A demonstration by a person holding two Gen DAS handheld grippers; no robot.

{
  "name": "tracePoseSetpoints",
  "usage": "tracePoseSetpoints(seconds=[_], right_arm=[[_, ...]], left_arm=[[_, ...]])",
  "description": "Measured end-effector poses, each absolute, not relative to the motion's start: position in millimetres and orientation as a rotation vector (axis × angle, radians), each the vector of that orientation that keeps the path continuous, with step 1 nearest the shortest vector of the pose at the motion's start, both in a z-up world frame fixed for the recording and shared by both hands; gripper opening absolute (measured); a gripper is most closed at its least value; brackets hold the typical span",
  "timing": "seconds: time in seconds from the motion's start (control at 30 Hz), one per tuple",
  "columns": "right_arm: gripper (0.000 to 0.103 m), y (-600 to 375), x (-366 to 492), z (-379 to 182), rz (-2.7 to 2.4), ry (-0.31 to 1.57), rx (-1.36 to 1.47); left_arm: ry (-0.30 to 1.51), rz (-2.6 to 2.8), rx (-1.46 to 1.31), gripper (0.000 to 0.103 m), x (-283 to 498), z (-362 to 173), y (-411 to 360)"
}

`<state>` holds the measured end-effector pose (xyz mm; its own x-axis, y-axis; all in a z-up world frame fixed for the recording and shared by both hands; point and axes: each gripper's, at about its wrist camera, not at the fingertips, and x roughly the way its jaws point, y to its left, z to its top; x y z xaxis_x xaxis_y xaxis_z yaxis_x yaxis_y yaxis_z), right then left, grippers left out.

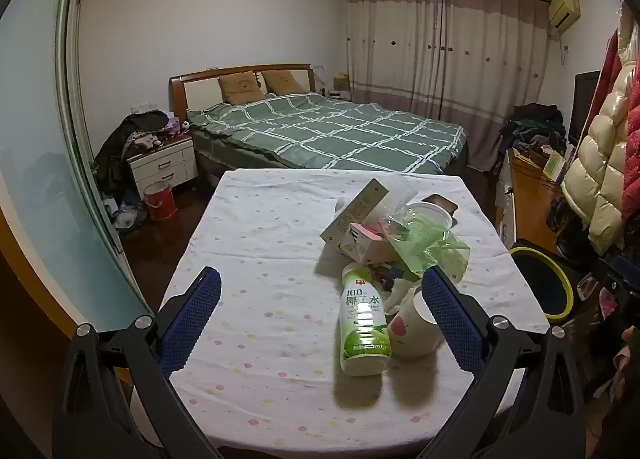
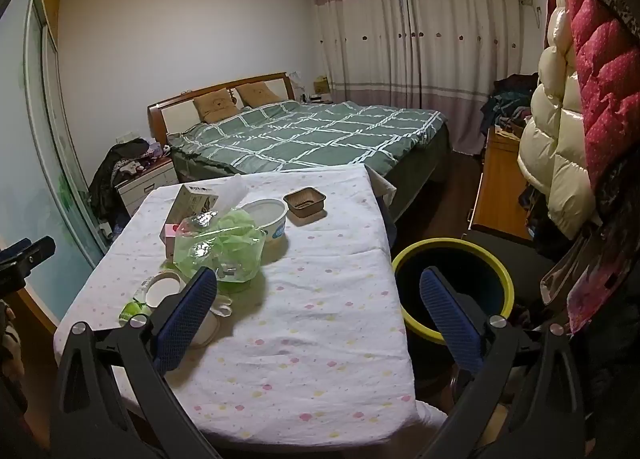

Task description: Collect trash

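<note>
Bedroom table (image 1: 256, 243) of trash, left gripper (image 1: 320, 299) and right gripper (image 2: 318, 299) fingers wide apart, empty.

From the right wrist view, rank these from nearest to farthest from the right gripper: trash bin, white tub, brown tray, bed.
1. Trash bin, floor, under the right gripper's right finger.
2. White tub, table, left of centre.
3. Brown tray, just beyond the tub.
4. Bed, behind the table.

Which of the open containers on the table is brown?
The small rectangular tray, standing apart at the far right of the pile. The round tub beside it and the paper cup near the bottle are white.
</note>
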<state>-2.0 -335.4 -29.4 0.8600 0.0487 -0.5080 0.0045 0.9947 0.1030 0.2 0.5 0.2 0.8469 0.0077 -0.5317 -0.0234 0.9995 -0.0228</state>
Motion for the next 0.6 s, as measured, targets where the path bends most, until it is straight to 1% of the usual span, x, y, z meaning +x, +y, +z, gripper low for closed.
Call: tracePoseSetpoints(seconds=[0.2, 0.6], right_arm=[[0.097, -336.9, -1.0, -32.1, 0.023, 0.537, 0.106], [0.097, -336.8, -0.7, -31.7, 0.029, 0.543, 0.111]], left_arm=[[0.557, 0.018, -0.009, 0.099, 0.3, -1.3, -8.8], [0.569, -0.001, -0.022, 0.099, 2.7, -3.2, -3.2]])
